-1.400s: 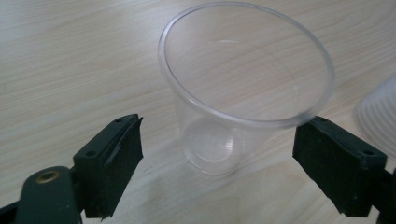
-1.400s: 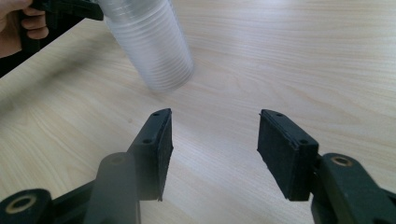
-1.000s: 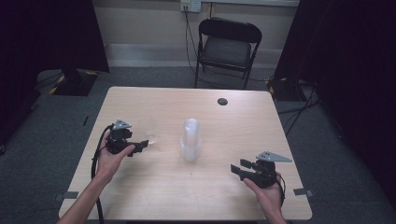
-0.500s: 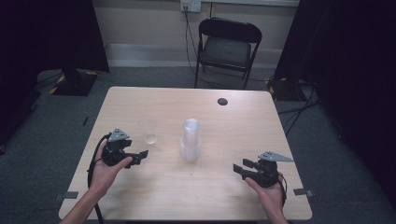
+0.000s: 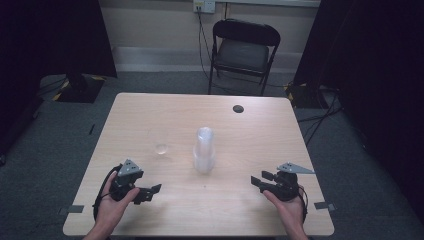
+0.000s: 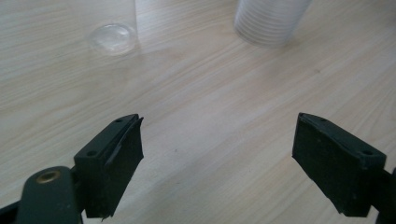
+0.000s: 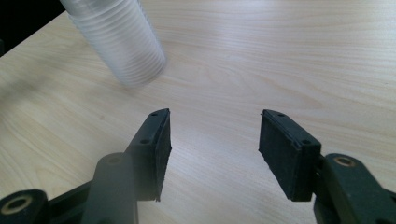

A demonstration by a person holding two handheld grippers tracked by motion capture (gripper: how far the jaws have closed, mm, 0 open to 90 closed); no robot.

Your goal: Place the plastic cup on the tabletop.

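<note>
Standing upright: stacked cups [image 5: 204,152]

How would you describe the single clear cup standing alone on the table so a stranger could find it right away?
Start at the light wooden table and find the tall stack of clear cups near its middle. Look just left of the stack, toward the left hand-held gripper: the single clear cup stands apart there. It is short, alone and nearly see-through, unlike the tall ribbed stack.

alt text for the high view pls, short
A person's hands hold the left gripper and right gripper, both open and empty, at the near edge of a light wooden table. A stack of clear cups stands mid-table, a single clear cup to its left; a folding chair sits beyond.
</note>
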